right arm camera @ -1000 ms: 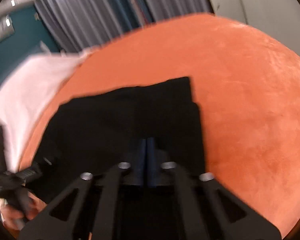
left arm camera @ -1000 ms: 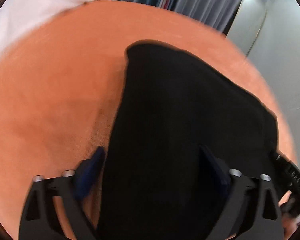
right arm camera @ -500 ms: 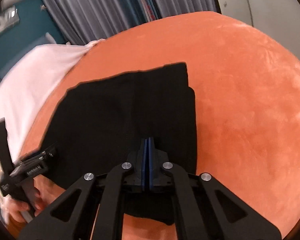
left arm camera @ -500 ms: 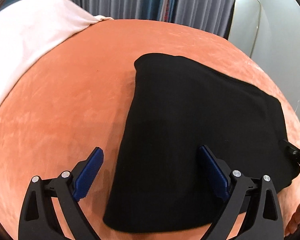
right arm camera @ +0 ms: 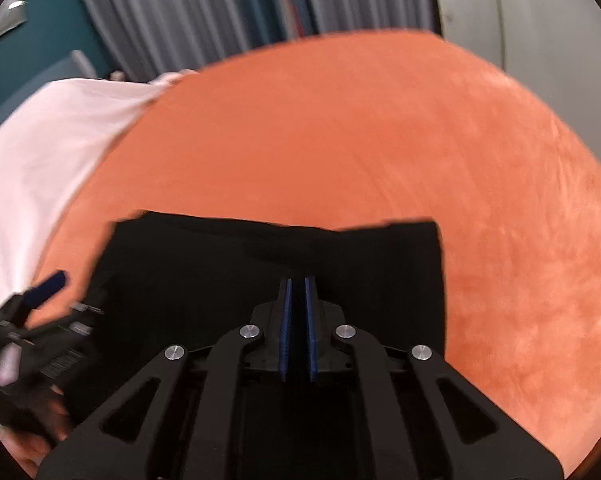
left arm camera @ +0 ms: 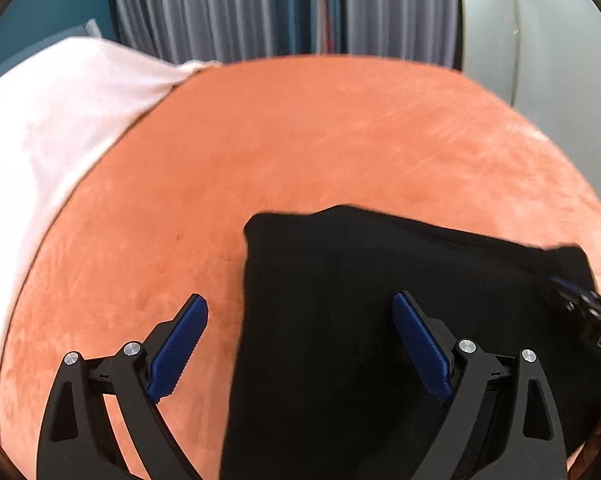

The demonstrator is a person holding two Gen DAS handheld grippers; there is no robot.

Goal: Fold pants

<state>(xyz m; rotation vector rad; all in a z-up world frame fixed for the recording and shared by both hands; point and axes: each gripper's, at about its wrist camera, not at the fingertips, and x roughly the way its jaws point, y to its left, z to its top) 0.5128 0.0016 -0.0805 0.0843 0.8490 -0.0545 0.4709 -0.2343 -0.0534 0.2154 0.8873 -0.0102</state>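
Pants [left arm camera: 380, 320] lying folded on orange bed [left arm camera: 300, 140]. You are pulling both grippers back; view widening since half second ago. Left gripper [left arm camera: 300, 344] jaws spread wide, holding nothing. Right gripper [right arm camera: 297, 320] parting slightly, apparently releasing cloth. Fold appearing near done.

Pants [left arm camera: 380, 300] lie on the bed [left arm camera: 300, 140], pillow [left arm camera: 40, 120] far left.
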